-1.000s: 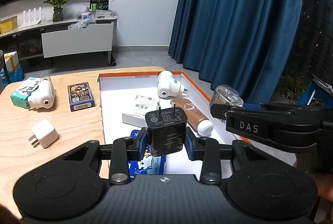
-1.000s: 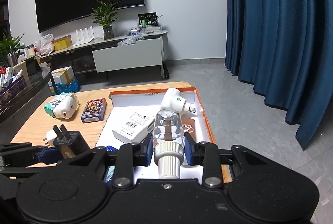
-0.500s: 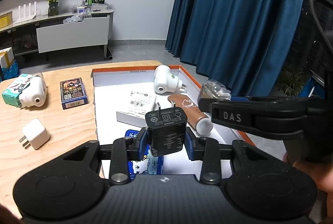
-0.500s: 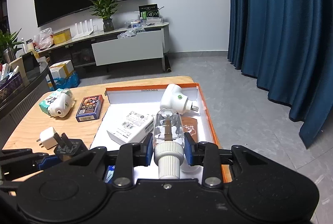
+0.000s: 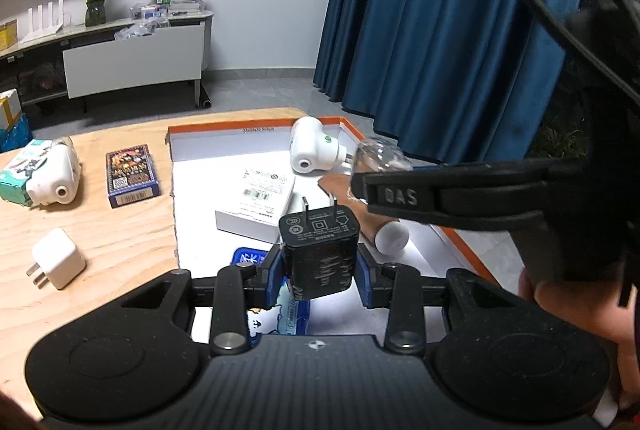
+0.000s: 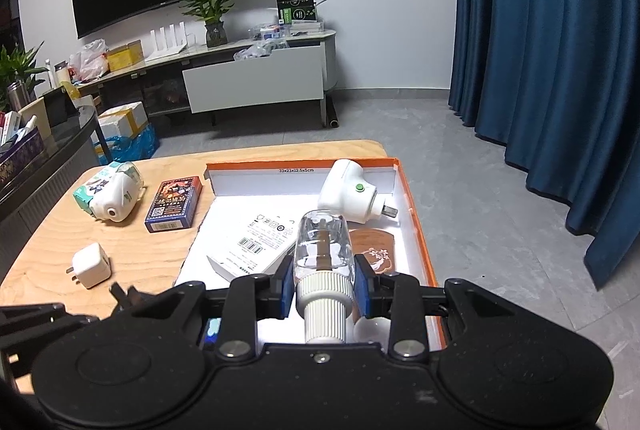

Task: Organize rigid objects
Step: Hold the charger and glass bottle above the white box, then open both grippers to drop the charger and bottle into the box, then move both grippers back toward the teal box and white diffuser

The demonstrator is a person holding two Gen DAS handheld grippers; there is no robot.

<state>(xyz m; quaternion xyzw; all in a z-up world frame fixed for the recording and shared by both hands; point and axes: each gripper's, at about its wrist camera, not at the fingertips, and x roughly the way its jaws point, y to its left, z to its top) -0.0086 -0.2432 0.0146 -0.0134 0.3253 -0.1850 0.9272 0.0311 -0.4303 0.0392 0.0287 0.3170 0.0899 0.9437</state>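
My left gripper (image 5: 319, 262) is shut on a black plug charger (image 5: 319, 248), prongs pointing away, held above the near part of the orange-rimmed white box (image 5: 208, 130). My right gripper (image 6: 324, 280) is shut on a clear bottle with a ribbed white cap (image 6: 323, 258), held over the same box (image 6: 404, 182). In the left wrist view the right gripper's black body (image 5: 460, 196) crosses from the right, the bottle's clear end (image 5: 380, 160) showing past it. In the box lie a white plug-in device (image 6: 352, 194), a white carton (image 6: 256, 242) and a brown tube (image 6: 376, 250).
On the wooden table (image 6: 132, 258) left of the box sit a white charger cube (image 6: 90, 266), a dark card box (image 6: 174, 204) and a white device on a green packet (image 6: 112, 194). A blue packet (image 5: 248, 256) lies under my left gripper. Blue curtains hang at right.
The right gripper with the bottle has moved left and forward over the box, now crossing higher in the left wrist view. The left gripper has barely moved.
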